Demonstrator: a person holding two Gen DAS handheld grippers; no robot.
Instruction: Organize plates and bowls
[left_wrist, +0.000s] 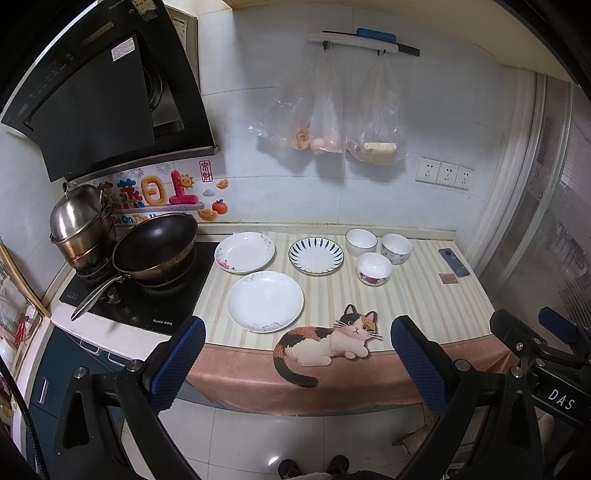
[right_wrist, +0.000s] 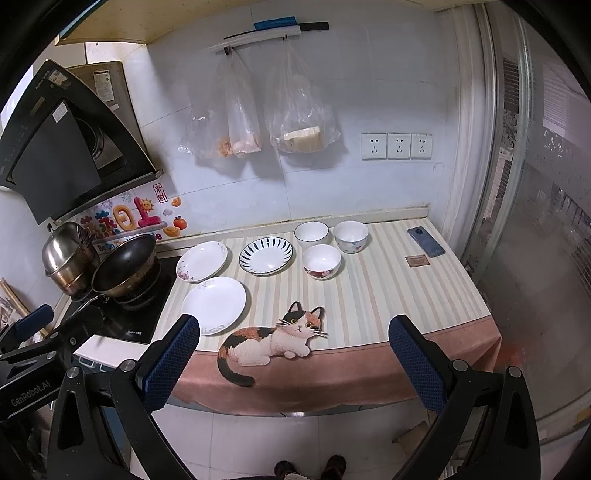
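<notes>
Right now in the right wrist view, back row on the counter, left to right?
steamer pot → wok → floral plate → blue-striped plate → plain white bowl → dotted bowl → phone. Both tools hang open short of the counter.

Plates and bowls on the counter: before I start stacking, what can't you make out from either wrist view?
- Steel pot, both views: inside hidden by its lid.
- Wok, both views: too dark to tell whether it holds anything.
- Small brown item beside the phone: too small to identify.
- Hanging bags: contents blurred by plastic.
- Flowered bowl: far side pattern hidden.
</notes>
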